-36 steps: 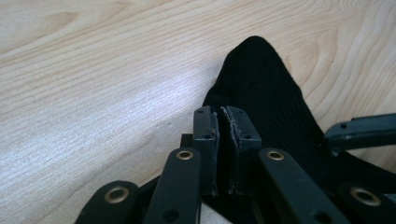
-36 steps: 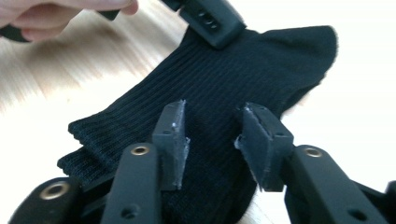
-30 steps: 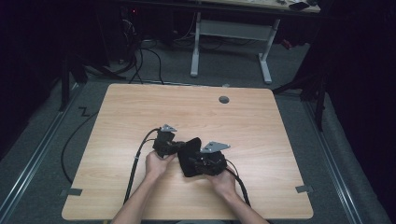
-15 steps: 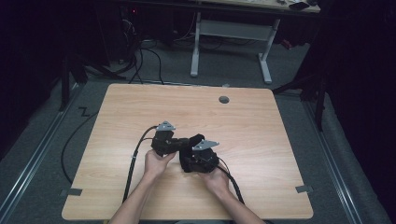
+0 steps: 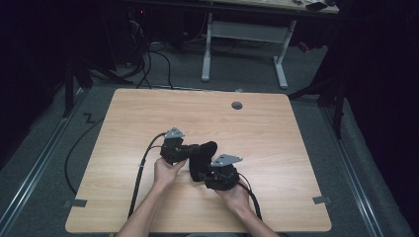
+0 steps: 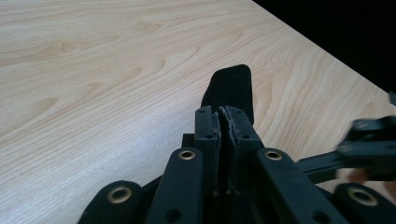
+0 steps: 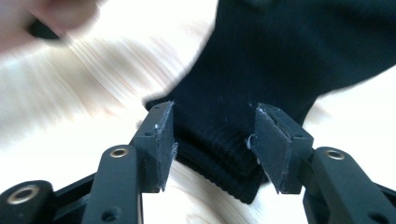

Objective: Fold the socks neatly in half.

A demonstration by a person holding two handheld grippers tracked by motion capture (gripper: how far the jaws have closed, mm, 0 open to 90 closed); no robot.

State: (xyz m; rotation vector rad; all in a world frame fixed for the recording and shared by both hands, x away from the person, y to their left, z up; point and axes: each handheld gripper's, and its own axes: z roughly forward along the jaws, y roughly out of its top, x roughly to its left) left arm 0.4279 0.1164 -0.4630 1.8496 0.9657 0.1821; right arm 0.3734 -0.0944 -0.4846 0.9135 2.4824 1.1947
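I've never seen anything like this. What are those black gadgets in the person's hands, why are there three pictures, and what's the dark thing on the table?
A person sits at a light wooden table and holds a hand-operated clamp with two black jaws in each hand. One picture looks down from above; the other two come from small cameras riding on each clamp, looking along its jaws. The dark thing is a black knitted sock, lying on the table between the clamps. The left gripper is pinched shut on a fold of the sock. The right gripper has just been opening: its jaws stand apart with the sock's ribbed cuff between them, and the pads do not seem to press on it. A round grey cap sits in the tabletop.
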